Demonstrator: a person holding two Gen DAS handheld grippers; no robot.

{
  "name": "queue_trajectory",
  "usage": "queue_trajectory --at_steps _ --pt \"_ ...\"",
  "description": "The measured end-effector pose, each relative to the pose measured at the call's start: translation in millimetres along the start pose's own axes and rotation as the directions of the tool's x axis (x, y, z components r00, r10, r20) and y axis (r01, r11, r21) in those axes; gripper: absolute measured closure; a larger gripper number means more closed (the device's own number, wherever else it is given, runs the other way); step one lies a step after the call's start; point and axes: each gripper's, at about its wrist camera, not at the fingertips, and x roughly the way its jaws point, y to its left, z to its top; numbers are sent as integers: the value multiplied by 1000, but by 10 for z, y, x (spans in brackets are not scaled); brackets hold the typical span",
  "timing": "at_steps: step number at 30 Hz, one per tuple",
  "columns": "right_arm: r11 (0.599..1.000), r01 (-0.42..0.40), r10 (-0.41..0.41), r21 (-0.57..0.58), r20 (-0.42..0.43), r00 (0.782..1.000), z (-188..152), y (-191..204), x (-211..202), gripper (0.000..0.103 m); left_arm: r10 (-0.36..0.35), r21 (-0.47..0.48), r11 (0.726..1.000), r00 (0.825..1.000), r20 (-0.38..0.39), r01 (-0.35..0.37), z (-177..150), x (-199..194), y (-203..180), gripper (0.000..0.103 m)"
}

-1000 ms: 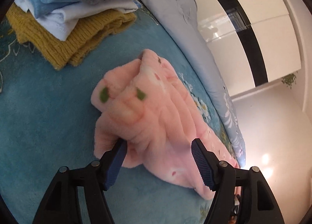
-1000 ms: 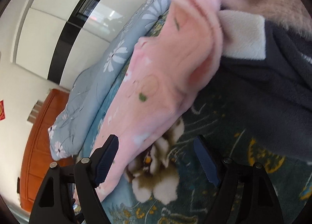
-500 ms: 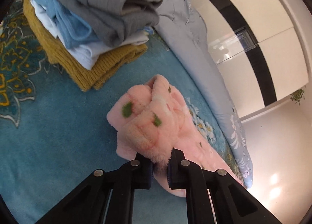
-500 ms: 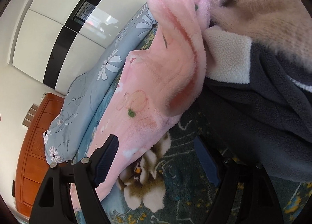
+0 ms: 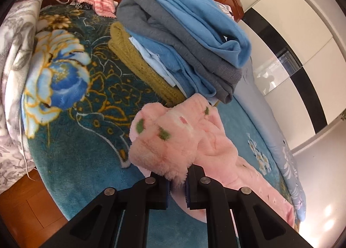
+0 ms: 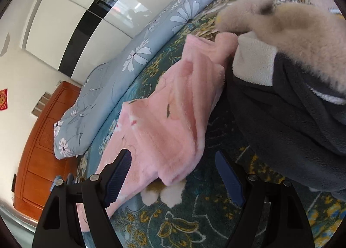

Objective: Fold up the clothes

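My left tongs (image 5: 177, 180) are clamped tight on a bunched-up end of the pink fleece garment (image 5: 173, 137), the fluffy one with little green and red spots. That wad sits lifted just in front of the jaws, and the rest of the pink fleece trails off to the right across the teal floral blanket (image 5: 71, 105) on the bed. Right behind the wad is the folded stack (image 5: 177, 38): mustard knit at the bottom, white and light blue pieces, a grey sweater, and a blue one on top. A pink striped cloth (image 5: 98, 1) lies further back by the wooden headboard.

My right tongs (image 6: 173, 172) are spread wide and holding nothing; the other end of the pink fleece (image 6: 173, 114) lies flat on the blanket between and beyond the jaws. Beside it on the right is a dark grey fleece garment (image 6: 292, 114) with a cream lining, and a beige fuzzy thing (image 6: 302, 32) on top of that.
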Motion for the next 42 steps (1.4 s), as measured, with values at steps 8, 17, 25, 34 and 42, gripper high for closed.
queue_trajectory --at_steps 8,17,25,34,42 --pt "991 -105 110 77 -65 992 102 73 99 97 -1 18 1000 999 -32 2 0 -41 74 88" --pt "991 -112 95 72 204 974 1249 575 -316 98 -32 -19 999 998 -49 31 60 7 126 88" --pt "972 149 -173 183 125 977 1770 98 375 97 -36 -12 999 998 -58 36 77 60 145 88" --pt "992 97 -110 74 183 977 1546 133 40 39 -29 -28 999 997 -73 27 82 100 129 84" --pt "1000 -5 5 -19 11 1000 526 91 -249 39 18 -24 1000 1000 -9 -18 83 50 -13 86"
